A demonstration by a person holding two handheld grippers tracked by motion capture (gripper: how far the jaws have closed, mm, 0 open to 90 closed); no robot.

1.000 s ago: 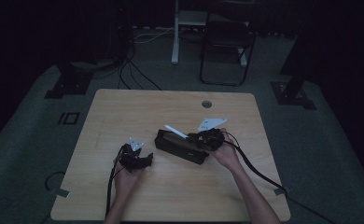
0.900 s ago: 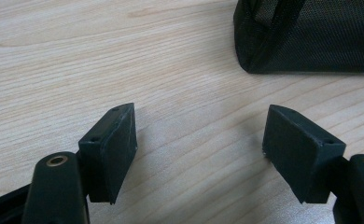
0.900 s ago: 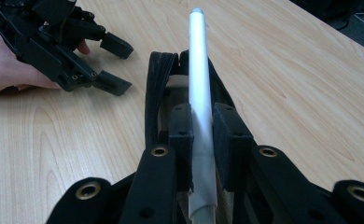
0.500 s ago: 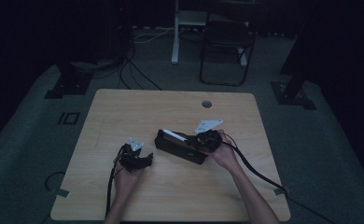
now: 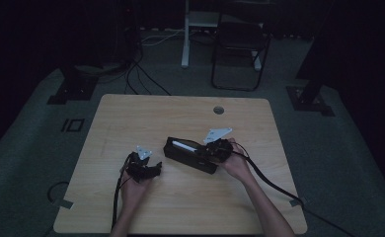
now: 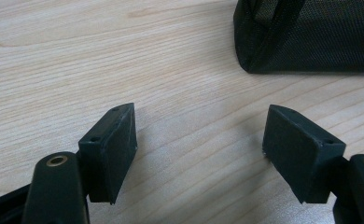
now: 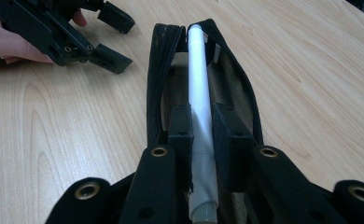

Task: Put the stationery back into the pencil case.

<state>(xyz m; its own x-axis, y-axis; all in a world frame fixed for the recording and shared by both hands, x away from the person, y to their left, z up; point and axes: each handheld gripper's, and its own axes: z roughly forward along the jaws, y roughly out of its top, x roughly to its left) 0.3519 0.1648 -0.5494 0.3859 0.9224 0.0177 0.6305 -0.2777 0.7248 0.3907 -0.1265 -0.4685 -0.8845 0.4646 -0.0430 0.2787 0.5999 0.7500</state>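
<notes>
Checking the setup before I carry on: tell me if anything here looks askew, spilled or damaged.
Nothing stands out. The black pouch lies unzipped on the table, the right gripper is closed on a white pen over its opening, and the left gripper rests open beside it.

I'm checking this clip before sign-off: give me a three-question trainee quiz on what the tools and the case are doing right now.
1. True or false: the right tool is shut on the white pen.
2. Multiple choice: where does the pen lie? A) on bare table beside the case; B) in the open black case; C) between the left tool's jaws.
3. Fill in: the left tool has its jaws ____ over the wooden table.

Key: 1 true; 2 B; 3 open. In the right gripper view the pads clamp the pen along the unzipped case; in the left gripper view nothing sits between the spread jaws.
</notes>
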